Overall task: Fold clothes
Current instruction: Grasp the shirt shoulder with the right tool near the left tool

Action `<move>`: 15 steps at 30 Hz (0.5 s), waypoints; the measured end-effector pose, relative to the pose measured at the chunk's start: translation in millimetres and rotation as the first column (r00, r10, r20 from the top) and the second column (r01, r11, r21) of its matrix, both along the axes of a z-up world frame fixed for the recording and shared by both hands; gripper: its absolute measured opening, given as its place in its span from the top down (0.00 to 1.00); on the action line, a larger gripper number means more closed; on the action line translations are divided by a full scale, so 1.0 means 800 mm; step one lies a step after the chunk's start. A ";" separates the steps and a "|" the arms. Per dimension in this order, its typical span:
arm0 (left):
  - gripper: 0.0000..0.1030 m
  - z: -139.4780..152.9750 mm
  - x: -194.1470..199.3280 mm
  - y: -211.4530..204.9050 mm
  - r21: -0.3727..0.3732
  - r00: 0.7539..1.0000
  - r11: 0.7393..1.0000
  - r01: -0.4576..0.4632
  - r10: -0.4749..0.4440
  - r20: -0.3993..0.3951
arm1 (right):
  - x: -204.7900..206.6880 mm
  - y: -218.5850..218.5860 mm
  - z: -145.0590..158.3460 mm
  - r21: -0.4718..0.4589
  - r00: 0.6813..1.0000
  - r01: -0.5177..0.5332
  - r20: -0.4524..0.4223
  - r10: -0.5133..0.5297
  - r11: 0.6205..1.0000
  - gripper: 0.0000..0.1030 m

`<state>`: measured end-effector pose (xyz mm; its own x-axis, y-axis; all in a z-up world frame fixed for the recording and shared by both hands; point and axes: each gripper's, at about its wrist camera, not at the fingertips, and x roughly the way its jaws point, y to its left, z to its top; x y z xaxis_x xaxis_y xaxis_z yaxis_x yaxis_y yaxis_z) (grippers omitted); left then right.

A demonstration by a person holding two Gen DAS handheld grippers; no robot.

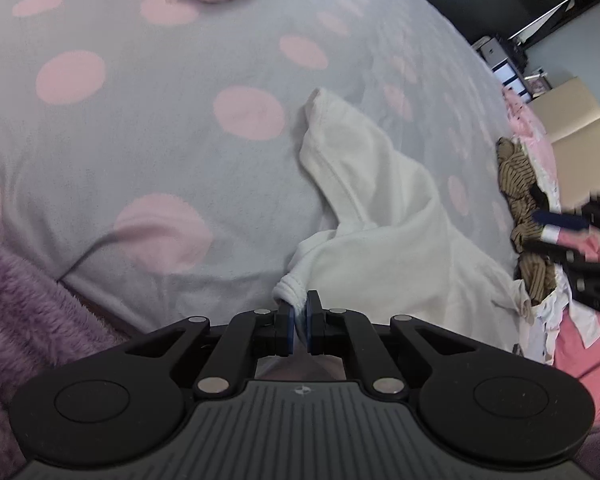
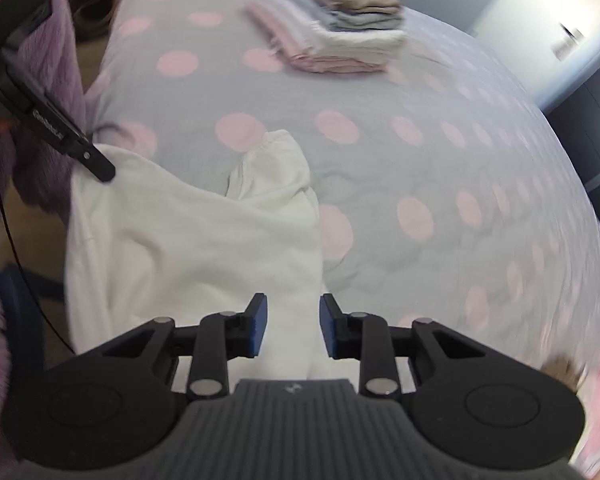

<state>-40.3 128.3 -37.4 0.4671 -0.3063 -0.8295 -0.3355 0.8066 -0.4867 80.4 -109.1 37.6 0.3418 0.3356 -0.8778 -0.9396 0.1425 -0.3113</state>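
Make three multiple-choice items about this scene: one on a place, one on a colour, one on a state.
1. Where is the stack of folded clothes?
A. at the far end of the bed
B. on the floor
C. in a drawer

2. What colour are the dots on the bedspread?
A. green
B. pink
C. black

3. The left gripper is:
A. wide open over the bed
B. shut on the white garment
C. shut on a sock

Key: 1 A, it lies beyond the garment; 2 B, pink on grey; 3 B, white cloth sits pinched between its pads.
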 end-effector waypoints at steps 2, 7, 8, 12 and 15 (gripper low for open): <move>0.97 -0.012 0.006 0.002 -0.010 0.999 1.000 0.015 -0.015 -0.035 | 0.014 0.026 -0.008 -0.051 0.994 -0.108 0.014 0.108 0.993 0.70; 0.97 -0.038 0.019 0.005 -0.034 0.994 0.999 0.042 -0.046 -0.099 | 0.029 0.100 -0.038 -0.186 0.924 -0.373 0.009 0.381 0.909 0.69; 0.97 -0.043 0.021 0.005 -0.040 0.993 0.998 0.047 -0.051 -0.110 | 0.031 0.114 -0.042 -0.207 0.903 -0.421 -0.002 0.430 0.883 0.69; 0.96 -0.059 0.027 0.009 -0.069 0.989 0.997 0.045 -0.054 -0.136 | 0.041 0.167 -0.060 -0.287 0.806 -0.577 -0.052 0.589 0.765 0.67; 0.96 -0.065 0.030 0.012 -0.093 0.988 0.995 0.038 -0.051 -0.143 | 0.046 0.199 -0.072 -0.356 0.709 -0.677 -0.082 0.700 0.644 0.64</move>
<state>-16.2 138.1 -89.7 0.3284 -0.3999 -0.8557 -0.3728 0.7776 -0.5064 116.9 49.9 -20.2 0.1877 0.1857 -0.9645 -0.7017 -0.6617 -0.2640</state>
